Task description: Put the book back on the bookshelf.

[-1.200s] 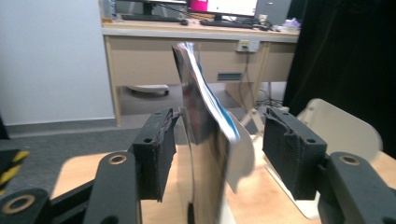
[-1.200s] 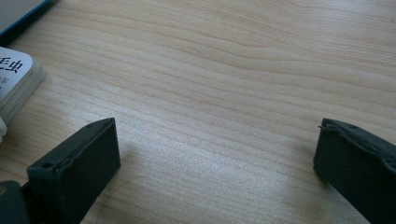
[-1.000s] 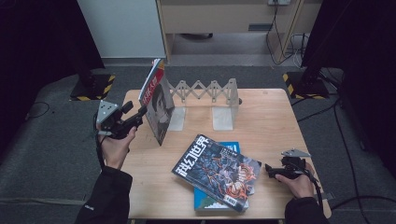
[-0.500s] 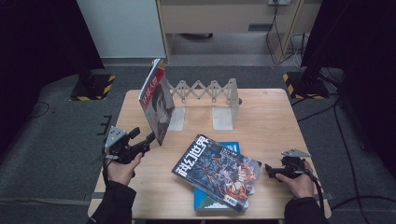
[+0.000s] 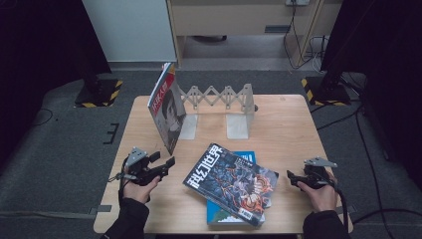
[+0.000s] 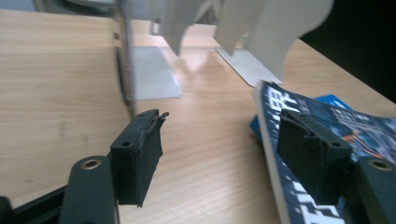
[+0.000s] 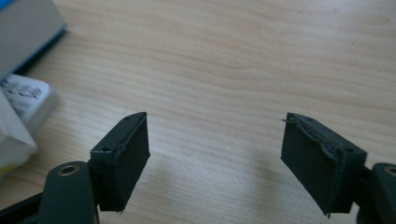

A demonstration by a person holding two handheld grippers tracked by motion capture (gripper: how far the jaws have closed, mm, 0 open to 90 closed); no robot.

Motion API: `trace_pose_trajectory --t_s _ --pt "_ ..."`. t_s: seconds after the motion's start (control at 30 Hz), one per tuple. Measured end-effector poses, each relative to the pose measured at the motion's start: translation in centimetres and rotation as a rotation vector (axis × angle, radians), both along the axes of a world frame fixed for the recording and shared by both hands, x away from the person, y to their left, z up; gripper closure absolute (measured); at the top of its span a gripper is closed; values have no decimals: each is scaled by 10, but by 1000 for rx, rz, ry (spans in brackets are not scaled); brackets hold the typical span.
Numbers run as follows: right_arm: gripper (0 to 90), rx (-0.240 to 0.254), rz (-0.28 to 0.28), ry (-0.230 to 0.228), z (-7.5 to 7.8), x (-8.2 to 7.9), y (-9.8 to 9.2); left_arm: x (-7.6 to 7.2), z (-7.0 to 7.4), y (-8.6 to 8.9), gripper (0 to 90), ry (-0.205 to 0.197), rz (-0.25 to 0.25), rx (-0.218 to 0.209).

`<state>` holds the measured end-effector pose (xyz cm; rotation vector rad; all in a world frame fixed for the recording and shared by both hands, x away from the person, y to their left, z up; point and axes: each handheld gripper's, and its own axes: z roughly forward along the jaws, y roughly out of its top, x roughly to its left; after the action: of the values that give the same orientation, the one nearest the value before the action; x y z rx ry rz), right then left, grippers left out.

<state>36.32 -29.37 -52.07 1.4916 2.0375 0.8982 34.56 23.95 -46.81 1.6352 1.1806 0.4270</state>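
Risk: left gripper (image 5: pixel 166 165) low over table, jaws apart and empty, just been widening; aims at glossy dark sci-fi magazine (image 5: pixel 231 182) lying flat on thicker blue-covered book (image 5: pixel 234 215), near table's front edge. Thin floppy cover likely slides or buckles under one-sided pinch.

Right gripper (image 5: pixel 291 178) jaws apart, empty, just been narrowing; sits beside stack, not touching.

Upright red-topped magazine (image 5: pixel 167 105) leans on white metal accordion book rack (image 5: pixel 219 97); knock could topple it. Pale wooden table (image 5: pixel 283 124) smooth, low grip.

On the table (image 5: pixel 288 124), a rack (image 5: pixel 219 97) stands at twelve o'clock, one magazine (image 5: pixel 166 107) leaning on its left end. Another magazine (image 5: pixel 231 181) lies on a book (image 5: pixel 221 216) at six o'clock.
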Motion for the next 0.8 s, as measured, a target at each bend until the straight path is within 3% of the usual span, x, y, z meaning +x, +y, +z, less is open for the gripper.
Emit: trace_pose_trajectory --t_s 0.2,0.33,0.47,0.5,0.8 --pt "292 54 -2 -49 15 -6 7 -4 -14 -9 276 61 -75 -19" --pt "320 115 40 -82 28 -8 15 -6 -19 -15 272 88 -97 -38" --pt "325 127 80 -80 31 -12 25 -7 -26 -24 269 114 -143 -25" --pt "325 126 113 -69 31 -13 31 -7 -28 -27 270 119 -158 -24" --pt "315 133 137 -102 38 -18 42 -6 -38 -42 262 191 -230 -41"
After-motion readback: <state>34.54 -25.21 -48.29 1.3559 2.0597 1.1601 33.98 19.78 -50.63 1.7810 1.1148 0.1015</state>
